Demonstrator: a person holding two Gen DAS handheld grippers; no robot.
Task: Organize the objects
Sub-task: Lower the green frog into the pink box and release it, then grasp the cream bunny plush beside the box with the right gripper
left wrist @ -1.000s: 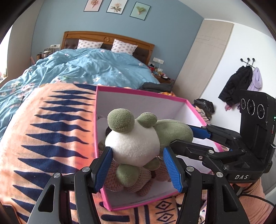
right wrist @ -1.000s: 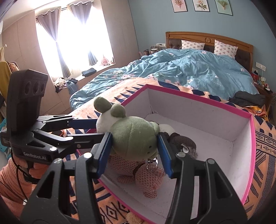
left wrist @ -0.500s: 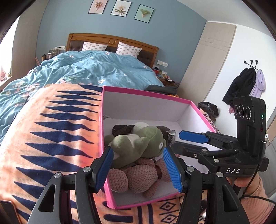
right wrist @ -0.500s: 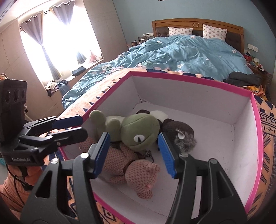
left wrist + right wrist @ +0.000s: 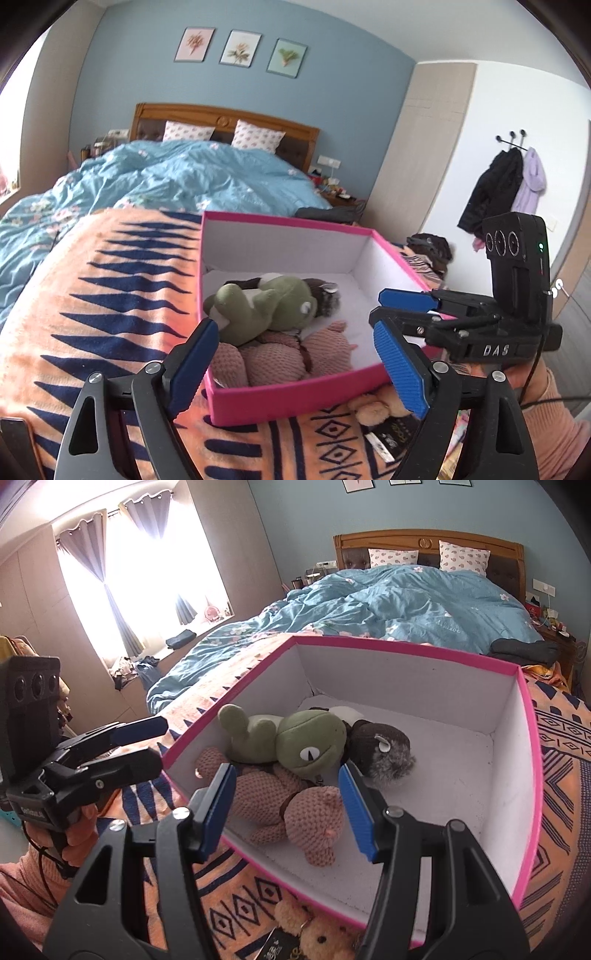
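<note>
A pink box [image 5: 291, 400] [image 5: 532, 775] with white inside sits on the orange patterned blanket. In it lie a green frog plush [image 5: 266, 306] [image 5: 295, 736], a pink knitted plush [image 5: 280, 360] [image 5: 291, 805] under it, and a dark brown plush [image 5: 323, 297] [image 5: 384, 751] behind. My left gripper [image 5: 299, 362] is open and empty at the box's near edge. My right gripper [image 5: 288, 801] is open and empty above the box's near side. A tan bear plush [image 5: 373, 404] [image 5: 317, 934] lies on the blanket outside the box.
The orange blanket [image 5: 92, 295] covers the foot of a bed with a blue duvet [image 5: 177, 181]. A black card [image 5: 391, 435] lies next to the tan bear. Coats [image 5: 495, 192] hang on the right wall.
Both grippers held the frog plush above the box, then opened. The frog now lies in the box on the pink plush, and both grippers have drawn back.
</note>
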